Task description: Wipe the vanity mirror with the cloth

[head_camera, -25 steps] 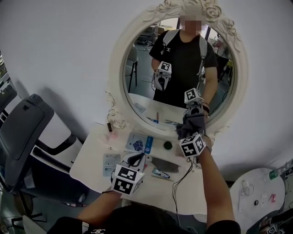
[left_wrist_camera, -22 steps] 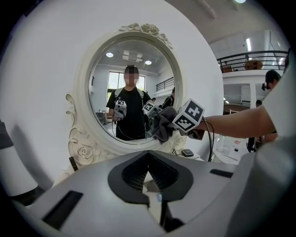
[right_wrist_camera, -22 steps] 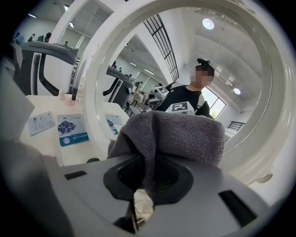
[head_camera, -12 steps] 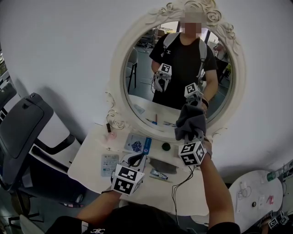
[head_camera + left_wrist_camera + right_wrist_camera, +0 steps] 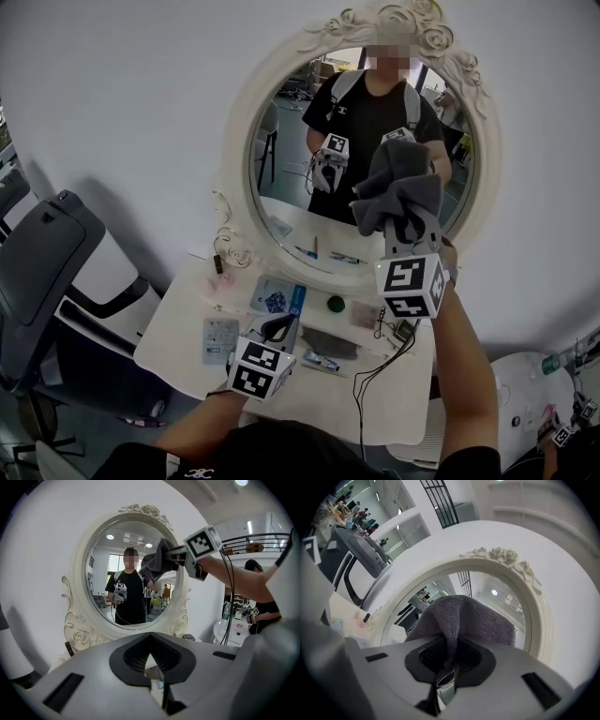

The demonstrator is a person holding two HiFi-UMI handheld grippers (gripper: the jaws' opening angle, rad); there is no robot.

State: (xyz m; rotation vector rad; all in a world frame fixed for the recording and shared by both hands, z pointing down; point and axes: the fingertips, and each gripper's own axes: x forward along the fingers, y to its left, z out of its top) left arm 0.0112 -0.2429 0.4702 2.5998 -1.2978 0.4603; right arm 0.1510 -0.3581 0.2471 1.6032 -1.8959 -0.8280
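Head view, right gripper (image 5: 405,230): raised, jaws clamped on the grey cloth (image 5: 398,183), bunched over the right side of the mirror (image 5: 281,187).
Head view, left gripper (image 5: 278,327): low over the table (image 5: 319,389), well apart from the mirror.
Left gripper view, jaws: pressed together, nothing between them — mirror ahead, cloth at its upper right glass, contact unclear.
Right gripper view, jaws: closed on a fold of cloth — the rest drapes forward across the lower glass.
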